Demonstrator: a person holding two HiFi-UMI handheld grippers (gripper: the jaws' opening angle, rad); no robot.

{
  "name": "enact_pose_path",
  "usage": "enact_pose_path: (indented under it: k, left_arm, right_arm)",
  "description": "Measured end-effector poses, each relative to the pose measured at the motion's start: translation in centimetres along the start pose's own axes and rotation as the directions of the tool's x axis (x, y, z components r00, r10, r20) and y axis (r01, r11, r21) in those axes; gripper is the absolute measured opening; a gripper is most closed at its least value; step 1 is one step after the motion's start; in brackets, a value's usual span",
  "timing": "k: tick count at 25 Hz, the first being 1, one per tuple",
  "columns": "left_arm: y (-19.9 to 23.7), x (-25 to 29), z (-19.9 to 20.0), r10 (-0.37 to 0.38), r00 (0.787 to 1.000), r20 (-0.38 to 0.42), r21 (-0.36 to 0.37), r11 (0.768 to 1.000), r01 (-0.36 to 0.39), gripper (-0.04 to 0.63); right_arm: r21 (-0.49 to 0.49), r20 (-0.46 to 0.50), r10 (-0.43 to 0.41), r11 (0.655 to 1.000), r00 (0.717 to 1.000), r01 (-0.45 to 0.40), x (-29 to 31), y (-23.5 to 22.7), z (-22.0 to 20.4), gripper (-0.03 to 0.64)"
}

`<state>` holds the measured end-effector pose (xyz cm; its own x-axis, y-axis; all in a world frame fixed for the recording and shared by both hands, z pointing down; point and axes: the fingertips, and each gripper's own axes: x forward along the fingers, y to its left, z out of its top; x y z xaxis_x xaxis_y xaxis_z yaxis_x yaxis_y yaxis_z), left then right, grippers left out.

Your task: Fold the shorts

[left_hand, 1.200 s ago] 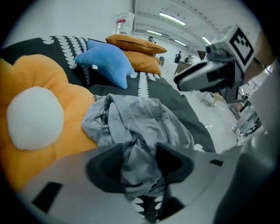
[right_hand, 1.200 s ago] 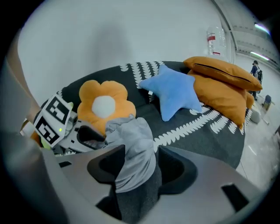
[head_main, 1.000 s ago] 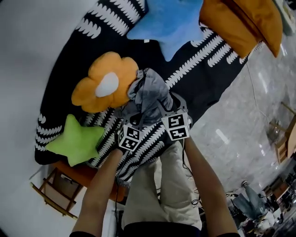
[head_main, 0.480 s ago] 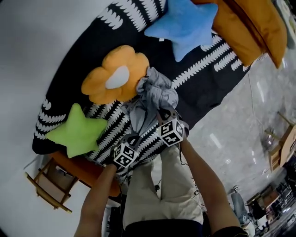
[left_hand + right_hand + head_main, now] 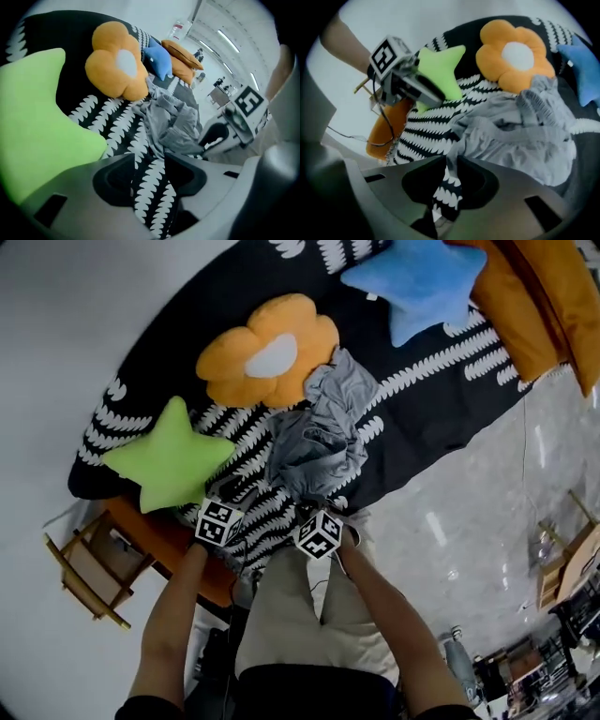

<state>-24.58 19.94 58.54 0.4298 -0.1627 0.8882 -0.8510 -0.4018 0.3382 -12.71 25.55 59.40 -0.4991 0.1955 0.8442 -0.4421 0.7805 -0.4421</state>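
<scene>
1. Head view only: grey shorts (image 5: 319,442) lie crumpled by the patterned blanket's (image 5: 441,381) near edge, and marker cubes hide your jaws.
2. Left gripper view: your left gripper (image 5: 150,176) has just opened and holds nothing.
3. Right gripper view: your right gripper (image 5: 449,164) has just eased slightly and pinches the shorts' edge.

Black cover (image 5: 431,413) with rows of white leaf-like marks, spread over a piece of furniture; bed or sofa, cannot tell. Grey shorts (image 5: 319,432) crumpled near its middle. Orange flower cushion (image 5: 267,352) touching them at 11 o'clock. Green star cushion (image 5: 169,456) at 9 o'clock, apart. Blue star cushion (image 5: 417,277) at 1 o'clock; orange pillow (image 5: 539,306) just beyond it.
</scene>
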Motion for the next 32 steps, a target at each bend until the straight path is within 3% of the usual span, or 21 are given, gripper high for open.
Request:
enact_pose_path:
  k: [3, 6, 9, 12, 15, 18, 21, 23, 24, 26, 29, 32]
  left_arm:
    - [0.2, 1.3, 1.1, -0.009, 1.0, 0.016, -0.003, 1.0, 0.009, 0.209]
    - [-0.6, 3.2, 1.4, -0.026, 1.0, 0.001, 0.009, 1.0, 0.026, 0.2]
    - [-1.0, 4.6, 2.8, -0.001, 0.999, 0.037, -0.021, 1.0, 0.002, 0.17]
    - [-0.8, 5.3, 4.1, 0.044, 0.996, 0.077, -0.08, 0.996, -0.038, 0.135]
    - [-1.2, 6.8, 3.3, 0.069, 0.998, 0.013, -0.046, 0.997, -0.069, 0.138]
    - [-0.9, 7.7, 2.3, 0.143, 0.988, -0.049, 0.023, 0.99, -0.142, 0.166]
    - [-1.3, 7.6, 1.9, 0.175, 0.984, -0.042, -0.005, 0.984, -0.175, 0.185]
    - [-1.8, 7.2, 1.7, 0.169, 0.985, -0.031, -0.039, 0.985, -0.17, 0.21]
    - [-2.0, 7.1, 1.5, 0.163, 0.986, -0.029, -0.047, 0.985, -0.164, 0.214]
    - [-2.5, 7.0, 0.9, 0.149, 0.988, -0.04, -0.044, 0.988, -0.15, 0.219]
    - [-2.8, 7.4, -0.2, 0.132, 0.988, -0.079, -0.019, 0.991, -0.134, 0.222]
    - [-2.5, 7.9, -1.0, 0.148, 0.98, -0.132, 0.044, 0.989, -0.144, 0.222]
  right_arm:
    - [-0.026, -0.142, 0.164, 0.985, 0.976, -0.169, 1.4, 3.4, -3.0, 0.264]
    - [-0.116, -0.078, 0.182, 0.975, 0.98, -0.19, -0.9, 3.3, -1.5, 0.24]
    - [-0.176, 0.053, 0.09, 0.981, 0.995, -0.08, -4.6, -1.2, 1.6, 0.219]
    - [-0.193, 0.137, -0.051, 0.978, 0.989, 0.077, -7.5, -7.8, 4.8, 0.213]
    - [-0.218, 0.188, -0.178, 0.951, 0.966, 0.218, -9.1, -14.3, 8.5, 0.213]
    - [-0.382, 0.212, -0.23, 0.875, 0.95, 0.297, -8.8, -17.3, 12.2, 0.187]
    - [-0.644, 0.157, -0.21, 0.719, 0.965, 0.261, -6.7, -16.6, 13.1, 0.133]
    - [-0.752, 0.104, -0.201, 0.626, 0.974, 0.209, -5.0, -15.9, 12.9, 0.135]
    - [-0.78, 0.088, -0.204, 0.595, 0.975, 0.195, -4.3, -15.7, 12.9, 0.137]
    - [-0.808, 0.075, -0.214, 0.559, 0.974, 0.185, -3.2, -15.5, 13.0, 0.137]
    - [-0.825, 0.069, -0.231, 0.533, 0.97, 0.186, -2.0, -15.4, 13.2, 0.137]
    - [-0.853, 0.064, -0.257, 0.487, 0.964, 0.187, -1.0, -15.5, 12.9, 0.133]
